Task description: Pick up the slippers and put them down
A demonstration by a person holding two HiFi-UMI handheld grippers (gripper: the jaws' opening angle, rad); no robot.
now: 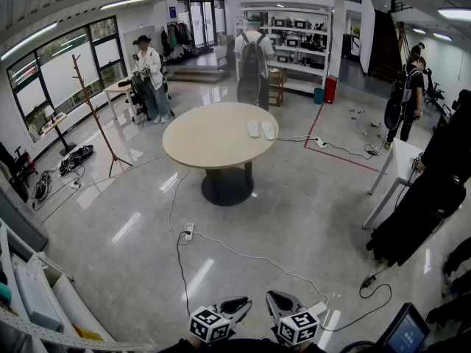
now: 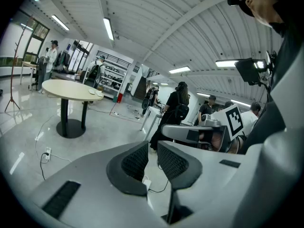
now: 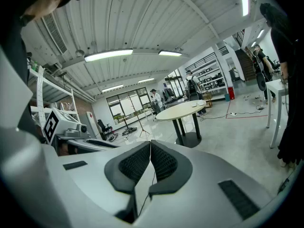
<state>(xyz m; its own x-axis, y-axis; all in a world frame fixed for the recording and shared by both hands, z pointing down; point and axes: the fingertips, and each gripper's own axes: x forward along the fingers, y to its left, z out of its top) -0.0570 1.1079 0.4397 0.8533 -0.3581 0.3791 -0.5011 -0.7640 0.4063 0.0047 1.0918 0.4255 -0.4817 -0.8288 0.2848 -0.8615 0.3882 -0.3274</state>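
Two white slippers (image 1: 260, 129) lie side by side on the far right part of a round beige table (image 1: 213, 140) in the middle of the room. Both grippers sit at the bottom edge of the head view, several steps short of the table. The left gripper (image 1: 234, 305) has a narrow gap between its jaws and nothing in it. The right gripper (image 1: 278, 300) is shut and empty, its tips touching. In the left gripper view the table (image 2: 71, 90) stands far off at the left with the slippers (image 2: 97, 93) on its edge. The right gripper view shows the table (image 3: 183, 109) ahead.
A power strip (image 1: 188, 232) and cables trail over the glossy floor between me and the table. A wooden coat stand (image 1: 92, 109) is at the left, a white table (image 1: 401, 164) at the right, shelving (image 1: 294, 43) behind. Several people stand around the room.
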